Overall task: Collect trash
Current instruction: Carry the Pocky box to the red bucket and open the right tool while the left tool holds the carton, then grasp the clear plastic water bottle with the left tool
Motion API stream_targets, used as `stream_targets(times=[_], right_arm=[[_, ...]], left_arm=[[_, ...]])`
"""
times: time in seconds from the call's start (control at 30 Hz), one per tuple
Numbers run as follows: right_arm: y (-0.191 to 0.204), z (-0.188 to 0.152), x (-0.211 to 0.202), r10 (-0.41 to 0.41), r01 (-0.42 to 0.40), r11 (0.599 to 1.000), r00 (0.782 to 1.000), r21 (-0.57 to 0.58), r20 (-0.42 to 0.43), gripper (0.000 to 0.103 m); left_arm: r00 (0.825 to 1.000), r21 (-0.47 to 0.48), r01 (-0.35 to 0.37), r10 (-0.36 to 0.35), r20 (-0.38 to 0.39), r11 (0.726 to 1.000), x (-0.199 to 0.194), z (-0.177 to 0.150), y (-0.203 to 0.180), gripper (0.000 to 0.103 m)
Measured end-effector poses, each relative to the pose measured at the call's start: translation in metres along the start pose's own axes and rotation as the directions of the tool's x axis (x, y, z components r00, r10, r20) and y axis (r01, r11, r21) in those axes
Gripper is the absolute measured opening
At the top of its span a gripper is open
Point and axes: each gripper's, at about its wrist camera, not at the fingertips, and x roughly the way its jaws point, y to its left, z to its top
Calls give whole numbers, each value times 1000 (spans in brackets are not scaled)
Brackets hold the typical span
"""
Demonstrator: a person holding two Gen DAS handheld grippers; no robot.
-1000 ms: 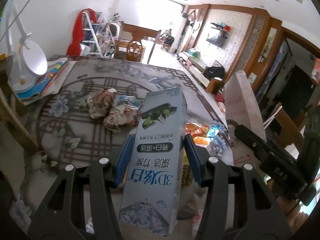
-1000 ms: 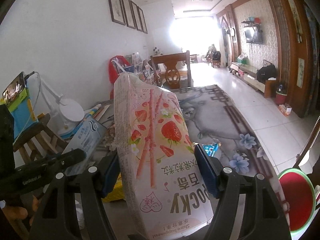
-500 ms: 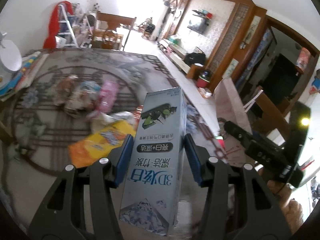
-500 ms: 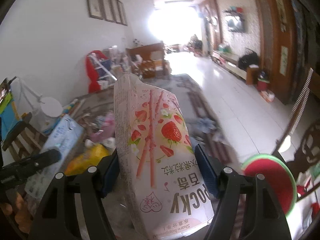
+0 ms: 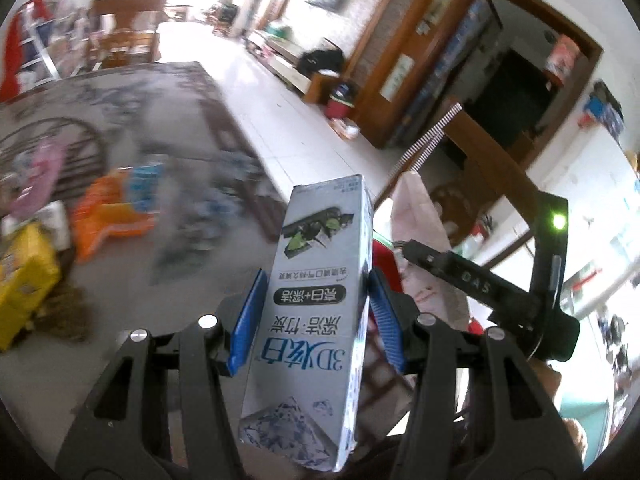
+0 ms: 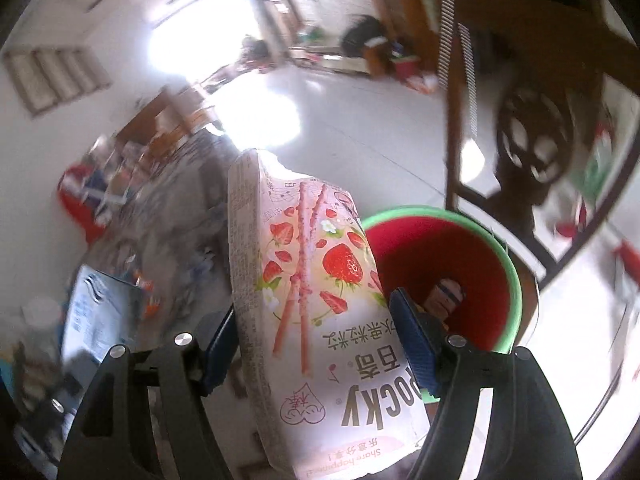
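Toothpaste box (image 5: 316, 292), pale blue-grey with upside-down print, fills the middle of the left wrist view, clamped on both long sides by the blue pads of the left gripper (image 5: 316, 312), whose jaws are closed on it. Beyond and to the left lies a patterned tabletop (image 5: 168, 128), blurred, with an orange wrapper (image 5: 108, 220), a yellow packet (image 5: 24, 268) and a pink wrapper (image 5: 36, 176) scattered on it. To the right, the right gripper (image 5: 480, 292) shows from the side as a black body with a green light, with a pale pink box beside it and a sliver of red just behind the toothpaste box. In the right wrist view, the Pocky box (image 6: 316, 312), pink with strawberries and biscuit sticks, stands between the jaws of the right gripper (image 6: 316, 340); the blue pads sit against its sides, gripping it. Just behind and to the right of it is a red bin (image 6: 460, 280) with a green rim, its mouth open toward the camera and something small lying inside. At the left edge the toothpaste box (image 6: 100, 316) appears again, blurred.
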Motion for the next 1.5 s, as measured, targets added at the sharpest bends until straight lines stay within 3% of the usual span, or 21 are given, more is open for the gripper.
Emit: stream_targets(times=[0.17, 0.2, 0.23, 0.3, 0.67, 0.8, 0.97, 1.03, 1.2, 1.3, 1.5], right_arm=[[-23, 7, -5, -75, 74, 995, 997, 67, 26, 75], [-28, 6, -8, -81, 78, 994, 996, 82, 32, 82], [-33, 8, -10, -90, 85, 991, 995, 105, 40, 84], [-39, 9, -14, -92, 84, 988, 994, 130, 60, 85], [-29, 12, -8, -76, 68, 990, 995, 124, 59, 85], [-20, 10, -3, -65, 60, 993, 997, 102, 43, 86], [1, 4, 5, -51, 51, 997, 999, 52, 11, 87], [10, 2, 8, -47, 47, 998, 999, 32, 2, 87], [38, -5, 15, -32, 31, 999, 999, -39, -21, 87], [48, -9, 16, -30, 28, 997, 999, -69, -26, 87], [53, -15, 23, -34, 29, 996, 998, -87, -60, 88]], left_arm=[[998, 60, 30, -27, -51, 998, 39, 10, -36, 51], [998, 69, 31, -27, -57, 997, 44, 13, -39, 55], [997, 72, 34, -29, -66, 997, 51, 15, -43, 65], [997, 61, 43, -40, -62, 997, 56, 18, -45, 74], [1000, 78, -6, 9, -30, 997, 17, 7, -28, 80], [998, 111, -63, 64, 1, 992, -17, -2, -11, 81], [973, 109, -231, 229, 31, 967, -62, -31, 35, 83], [959, 91, -281, 283, -6, 955, -72, -46, 58, 83], [934, 14, -339, 339, -116, 941, -71, -82, 103, 83], [936, -19, -325, 318, -151, 946, -66, -88, 112, 83], [927, 17, -307, 303, -222, 952, -42, -96, 109, 81]])
